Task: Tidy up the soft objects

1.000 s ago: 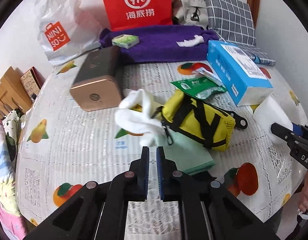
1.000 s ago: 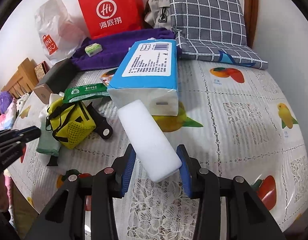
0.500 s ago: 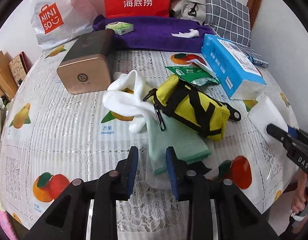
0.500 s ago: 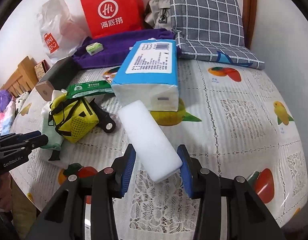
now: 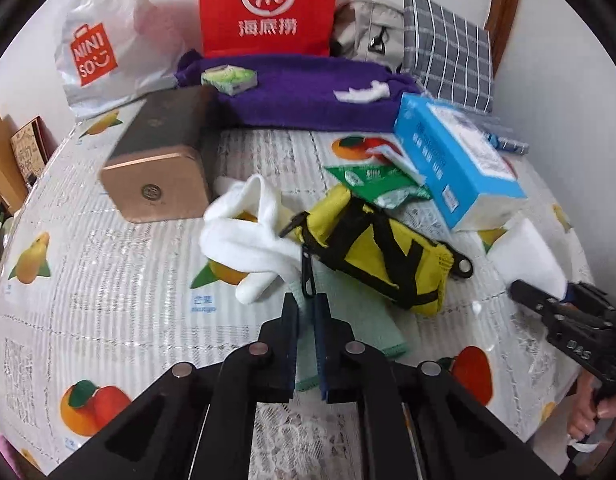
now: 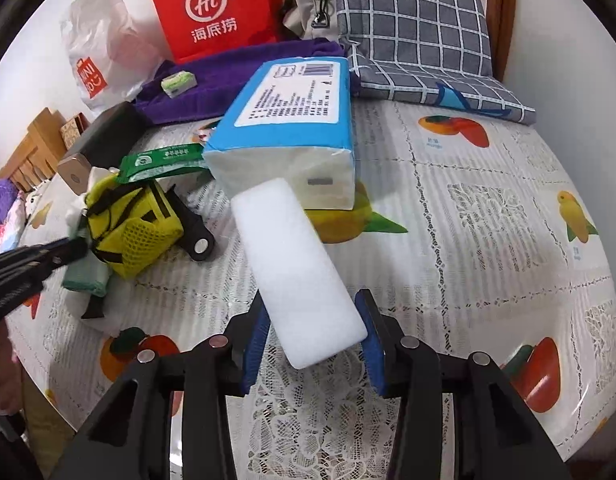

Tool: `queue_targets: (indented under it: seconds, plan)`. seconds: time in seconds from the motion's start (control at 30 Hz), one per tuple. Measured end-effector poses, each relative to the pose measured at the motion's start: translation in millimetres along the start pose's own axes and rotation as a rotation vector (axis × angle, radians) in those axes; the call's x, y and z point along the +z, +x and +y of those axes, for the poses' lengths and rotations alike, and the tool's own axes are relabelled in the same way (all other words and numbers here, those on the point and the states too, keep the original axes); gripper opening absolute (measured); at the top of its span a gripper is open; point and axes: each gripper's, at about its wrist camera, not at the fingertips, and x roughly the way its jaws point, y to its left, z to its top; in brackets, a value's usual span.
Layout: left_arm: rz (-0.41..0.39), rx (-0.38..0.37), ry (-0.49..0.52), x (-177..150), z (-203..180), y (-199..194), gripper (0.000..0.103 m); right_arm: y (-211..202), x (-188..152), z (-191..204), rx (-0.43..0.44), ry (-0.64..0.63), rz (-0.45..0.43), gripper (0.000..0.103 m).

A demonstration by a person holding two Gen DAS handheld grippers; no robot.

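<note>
My left gripper (image 5: 305, 300) is shut on a pale green cloth (image 5: 368, 328) that lies flat on the fruit-print tablecloth, partly under a yellow and black mesh bag (image 5: 380, 256). A rumpled white sock (image 5: 243, 236) rests just left of the bag. My right gripper (image 6: 312, 300) is shut on one end of a long white sponge block (image 6: 295, 264), holding it just above the table, its far end close to the blue tissue pack (image 6: 291, 116). In the left wrist view the right gripper (image 5: 520, 288) and sponge (image 5: 528, 256) appear at the far right.
At the back lie a purple towel (image 5: 308, 92), a red paper bag (image 5: 267, 4), a white plastic bag (image 5: 107, 40) and a checked cushion (image 6: 412, 28). A gold box (image 5: 159, 160) stands at the left, a green packet (image 5: 380, 184) beside the bag. The table edge (image 6: 588, 380) curves near right.
The left gripper's jaws opened over the green cloth half a second ago and have closed again on it. The right gripper and the sponge have hardly moved.
</note>
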Motion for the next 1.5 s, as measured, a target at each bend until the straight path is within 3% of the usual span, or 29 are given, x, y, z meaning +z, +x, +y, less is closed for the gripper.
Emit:
queue_targets:
  seconds: [0.13,0.33,0.53,0.7,0.73,0.8,0.9,1.1,1.17,1.23,1.3,1.4,1.5]
  plan:
    - [-0.035,-0.015,-0.030,-2,15,-27,0.007,-7,0,3,-0.001,-0.007,-0.019,0.040]
    - [-0.068,0.060,-0.065,-18,49,-63,0.007,-20,-4,8,-0.009,-0.017,-0.035,0.039]
    - [0.018,0.090,-0.121,-42,86,-59,0.008,-35,-8,14,0.007,-0.017,-0.055,0.039]
    - [0.041,0.071,-0.216,-52,106,-50,0.040,-44,-10,20,-0.005,-0.037,-0.061,0.039]
    - [0.036,0.072,-0.212,-51,106,-51,0.044,-45,-10,19,-0.007,-0.038,-0.059,0.039]
    - [0.020,0.088,-0.193,-45,103,-53,0.064,-47,-9,18,-0.006,-0.032,-0.052,0.039]
    - [-0.012,0.107,-0.161,-36,96,-51,0.075,-55,-7,15,0.042,-0.009,-0.059,0.039]
    - [0.050,0.146,-0.145,-25,82,-10,0.075,-75,-1,14,0.048,-0.012,-0.112,0.031]
    - [0.059,0.207,-0.132,-25,78,2,0.075,-77,0,13,0.052,-0.012,-0.117,0.022]
    - [0.041,0.223,-0.131,-25,76,6,0.065,-75,2,12,0.050,-0.012,-0.105,0.016]
    - [0.032,0.190,-0.155,-23,76,5,0.043,-72,4,10,0.049,-0.011,-0.093,0.016]
    - [0.032,0.176,-0.138,-19,76,2,0.020,-65,7,7,0.088,0.003,-0.074,0.016]
    - [0.033,0.132,-0.155,-20,80,-3,0.019,-61,8,7,0.075,-0.001,-0.070,0.017]
